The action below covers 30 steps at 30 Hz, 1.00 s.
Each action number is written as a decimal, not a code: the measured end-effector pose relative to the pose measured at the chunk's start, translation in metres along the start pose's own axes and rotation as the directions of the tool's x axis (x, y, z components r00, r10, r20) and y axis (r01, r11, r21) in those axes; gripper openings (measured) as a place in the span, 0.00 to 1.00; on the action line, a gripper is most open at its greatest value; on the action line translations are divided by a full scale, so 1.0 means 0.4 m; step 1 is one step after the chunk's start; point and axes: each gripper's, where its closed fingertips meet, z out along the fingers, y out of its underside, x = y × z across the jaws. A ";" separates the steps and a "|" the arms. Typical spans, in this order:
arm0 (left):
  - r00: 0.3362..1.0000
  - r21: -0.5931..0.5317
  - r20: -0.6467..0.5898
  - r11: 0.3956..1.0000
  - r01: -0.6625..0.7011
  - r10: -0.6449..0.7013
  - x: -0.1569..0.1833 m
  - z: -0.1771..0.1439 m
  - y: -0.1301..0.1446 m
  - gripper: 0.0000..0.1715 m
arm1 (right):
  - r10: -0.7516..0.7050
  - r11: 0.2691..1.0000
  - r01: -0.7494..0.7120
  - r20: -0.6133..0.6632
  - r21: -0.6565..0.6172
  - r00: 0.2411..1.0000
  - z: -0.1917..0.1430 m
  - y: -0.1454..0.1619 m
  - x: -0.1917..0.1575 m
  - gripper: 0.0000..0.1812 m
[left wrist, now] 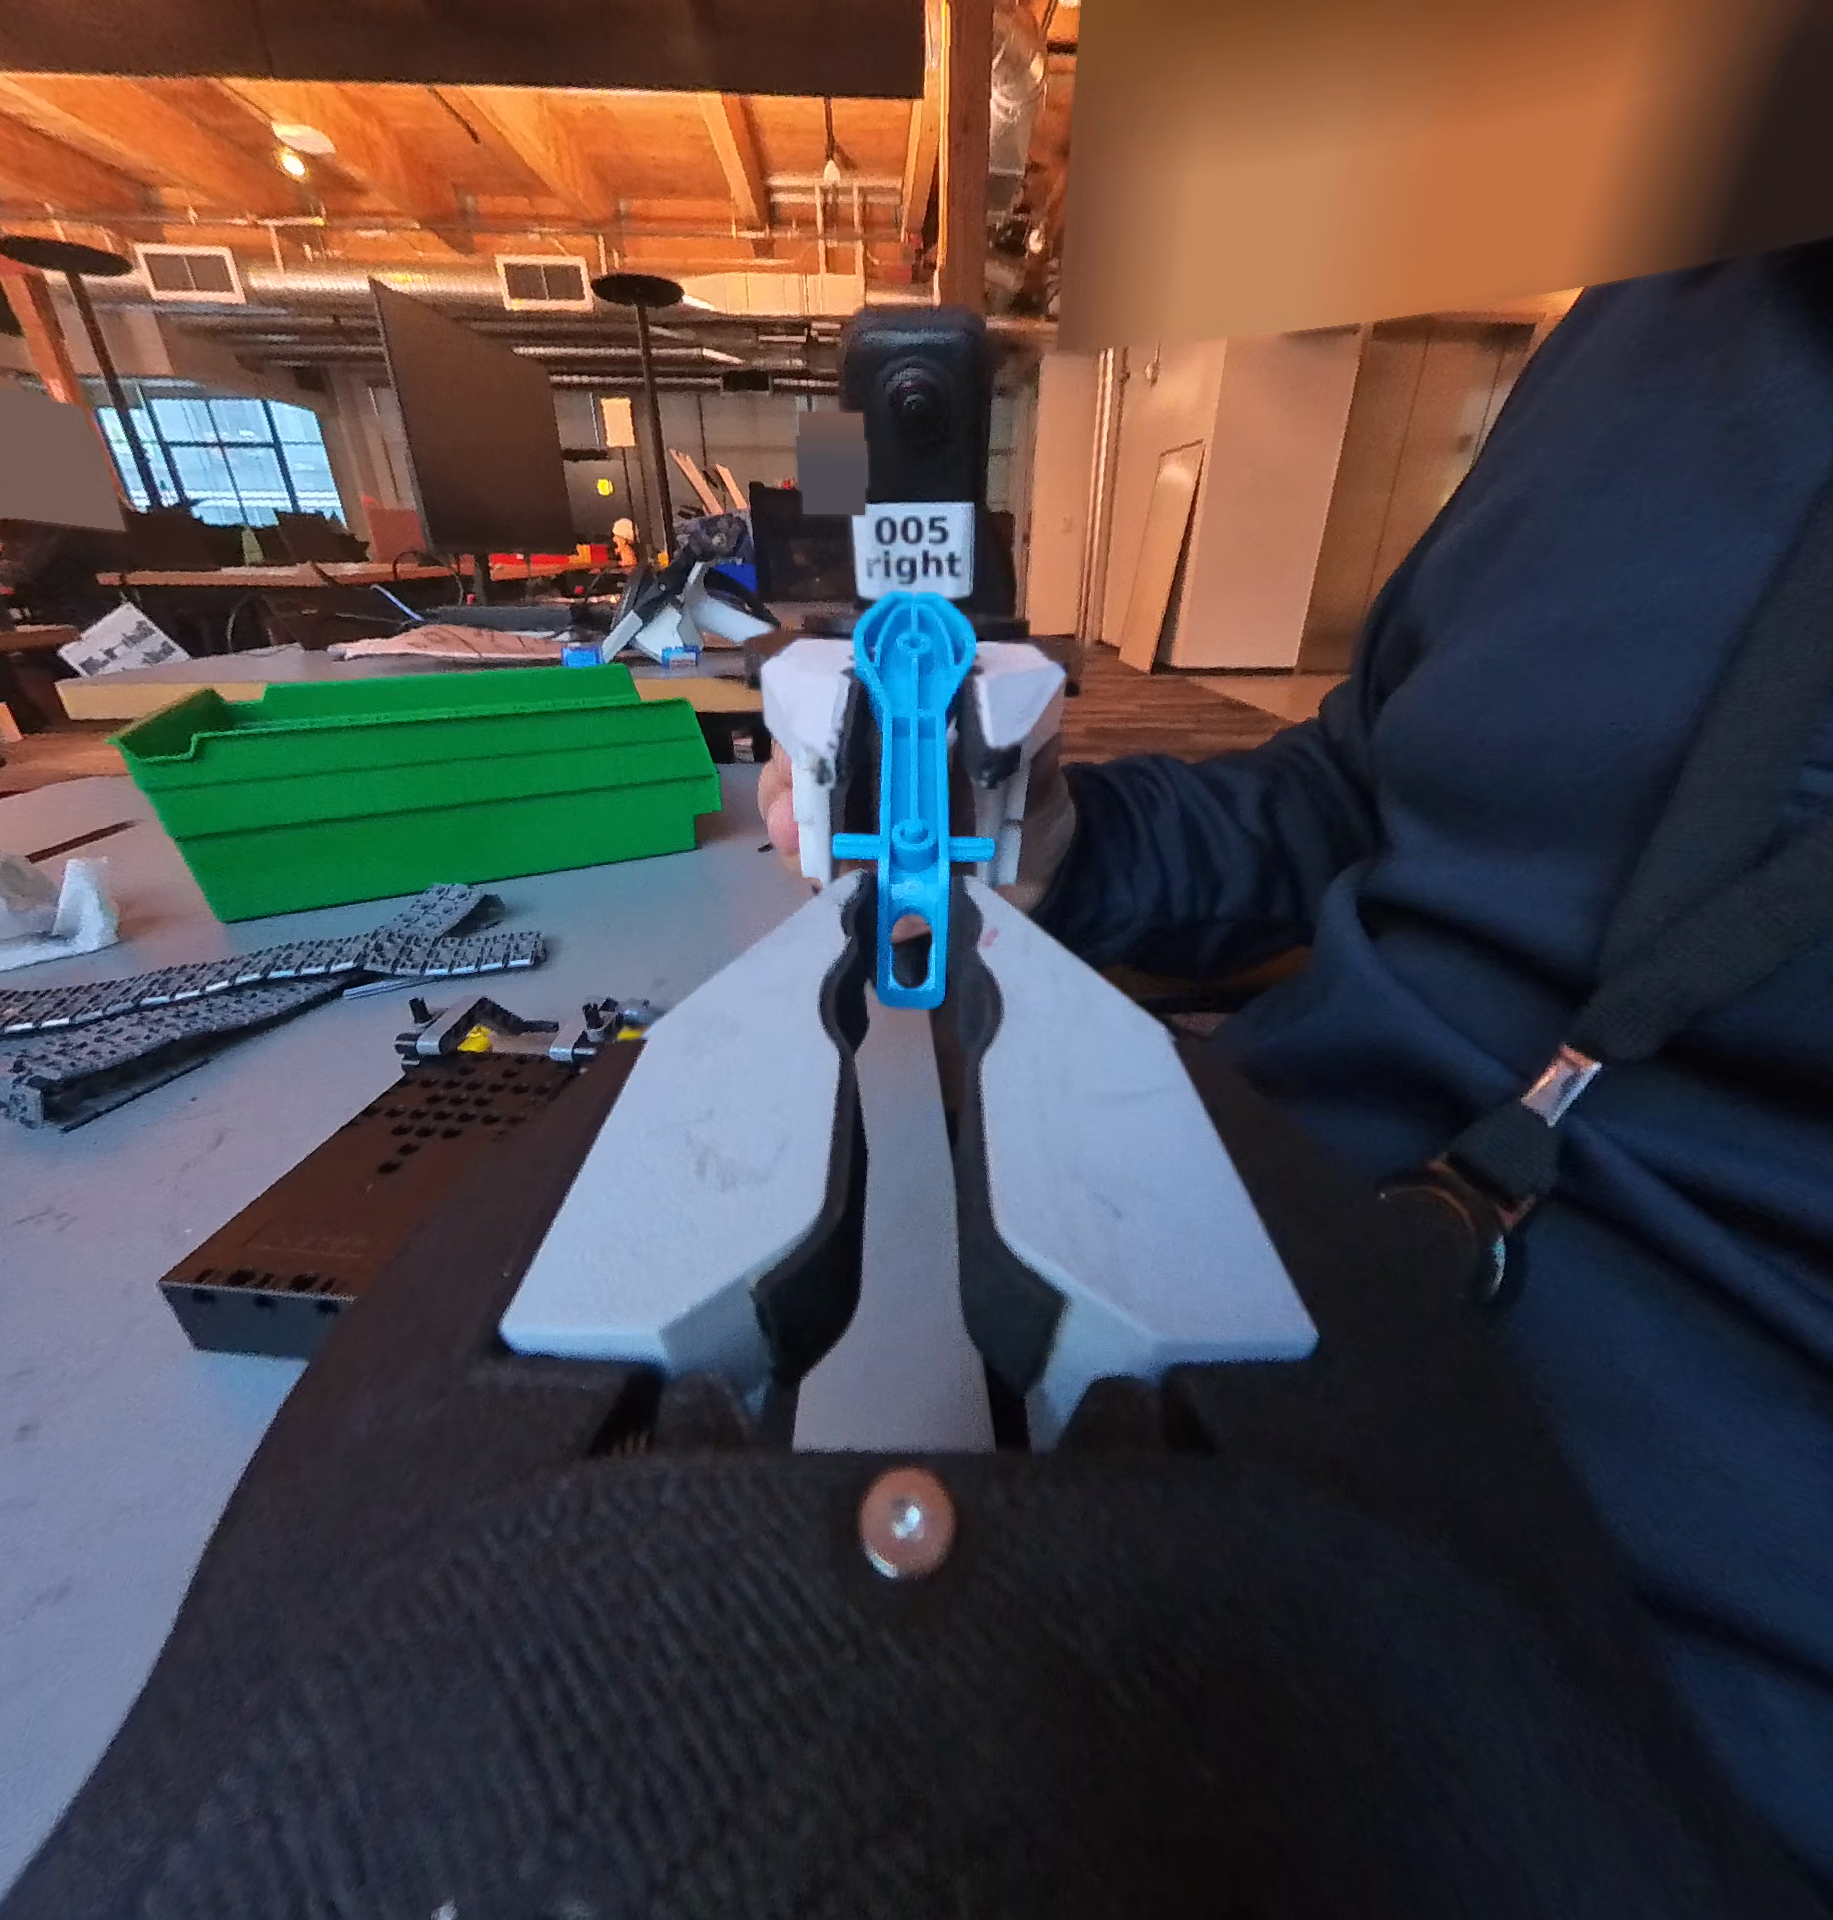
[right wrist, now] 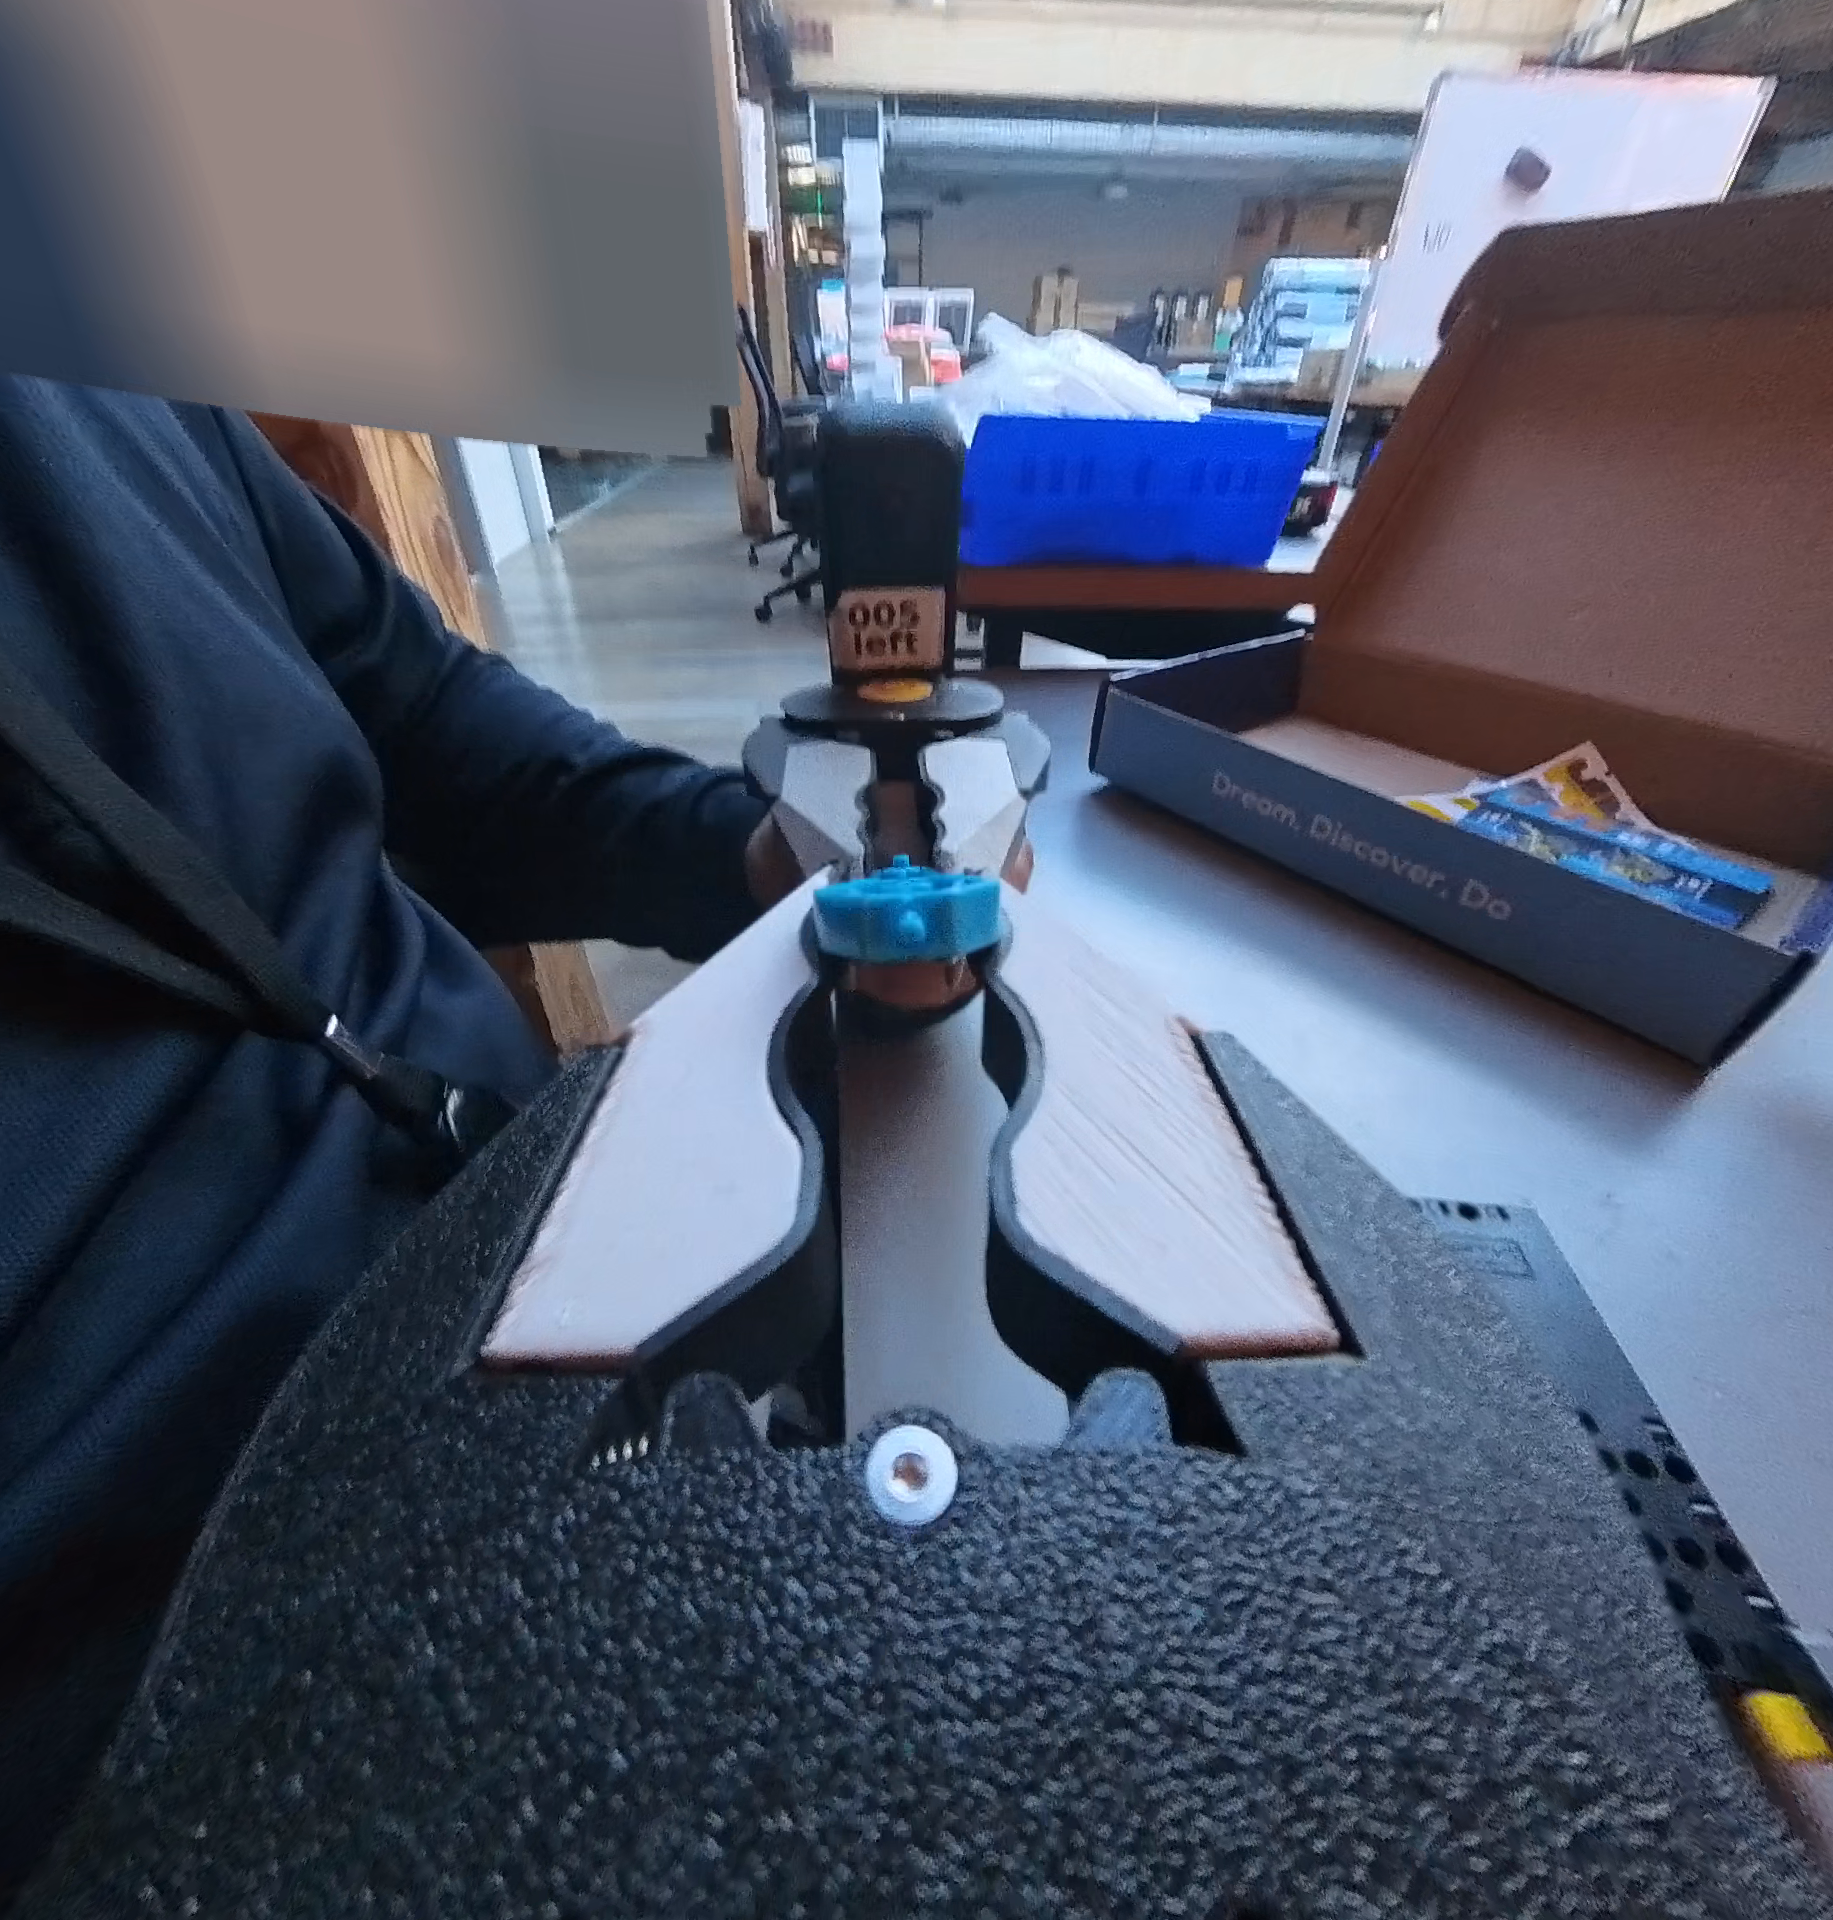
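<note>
I see a long blue plastic piece held in the air between my two tools, above the near edge of the bench. My left tool is closed on its lower, slotted end; in the left wrist view the piece stands up from those fingertips toward the other tool. My right tool is closed on the rounded, wider end, which shows end-on in the right wrist view. So both tools grip the same piece at once, facing each other, with a person in a dark top behind them.

On the bench to the left of the left tool lie dark grey track-like strips, a dark perforated plate with small grey and yellow bits at its far end, a green bin and a crumpled white wad. By the right tool stands an open cardboard box holding printed booklets; a blue bin stands farther back.
</note>
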 end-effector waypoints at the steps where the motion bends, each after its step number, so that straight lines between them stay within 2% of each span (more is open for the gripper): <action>1: 1.000 -0.024 0.005 1.000 -0.006 0.006 -0.003 -0.002 0.008 0.06 | -0.008 0.999 0.008 -0.004 -0.031 1.000 0.002 0.011 -0.001 0.11; 6: 0.999 -0.136 -0.001 0.990 -0.043 0.044 -0.006 -0.009 0.038 0.06 | -0.083 0.985 0.074 -0.049 -0.159 0.995 0.008 0.044 0.006 0.09; 10: 0.997 -0.216 -0.016 0.974 -0.072 0.070 -0.006 -0.007 0.067 0.06 | -0.074 0.981 0.066 -0.041 -0.185 0.996 0.010 0.050 0.003 0.11; 12: 0.998 -0.204 -0.019 0.977 -0.056 0.054 -0.005 -0.007 0.066 0.06 | -0.074 0.981 0.063 -0.053 -0.183 0.996 0.003 0.046 0.009 0.18; 17: 0.998 -0.201 -0.023 0.978 -0.057 0.054 -0.006 -0.008 0.065 0.06 | -0.094 0.973 0.084 -0.034 -0.216 0.995 0.010 0.045 0.001 0.17; 21: 0.997 -0.233 -0.032 0.970 -0.071 0.066 -0.002 -0.005 0.076 0.06 | -0.109 0.949 0.099 -0.015 -0.298 0.994 0.013 0.055 0.000 0.21; 23: 0.997 -0.233 -0.031 0.970 -0.070 0.064 -0.002 -0.010 0.075 0.06 | -0.133 0.923 0.116 -0.020 -0.367 0.991 0.006 0.070 0.007 0.15; 30: 0.997 -0.256 -0.028 0.963 -0.079 0.074 -0.008 -0.017 0.082 0.06 | -0.181 0.884 0.160 -0.006 -0.440 0.983 0.001 0.081 0.012 0.14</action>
